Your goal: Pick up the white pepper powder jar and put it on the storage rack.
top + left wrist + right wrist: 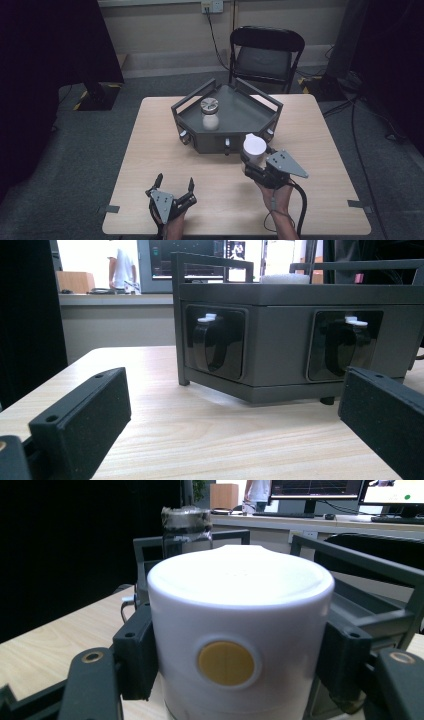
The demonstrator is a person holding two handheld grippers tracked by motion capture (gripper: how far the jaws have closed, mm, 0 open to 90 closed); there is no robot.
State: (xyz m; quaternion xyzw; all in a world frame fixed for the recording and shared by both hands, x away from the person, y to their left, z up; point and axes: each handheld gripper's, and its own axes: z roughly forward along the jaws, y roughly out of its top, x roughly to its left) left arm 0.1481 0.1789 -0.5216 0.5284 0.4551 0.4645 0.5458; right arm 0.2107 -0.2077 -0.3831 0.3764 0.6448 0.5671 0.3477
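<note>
- One wooden table (150, 165), with one folding chair (265, 55) behind it.
- One dark grey angular tray (235, 117) sits mid-table; the left gripper view shows two recessed black knobs (215, 342) with white tips on its front wall.
- One jar (210, 114) with a silvery lid stands inside the tray.
- One white cylindrical container (254, 150), clamped by the right gripper (257, 167), sits just in front of the tray; the right gripper view reveals one yellow dot (226, 663) on its side.
- The left gripper (175, 187), jaws spread wide and holding nothing, hovers near the table's front edge.
</note>
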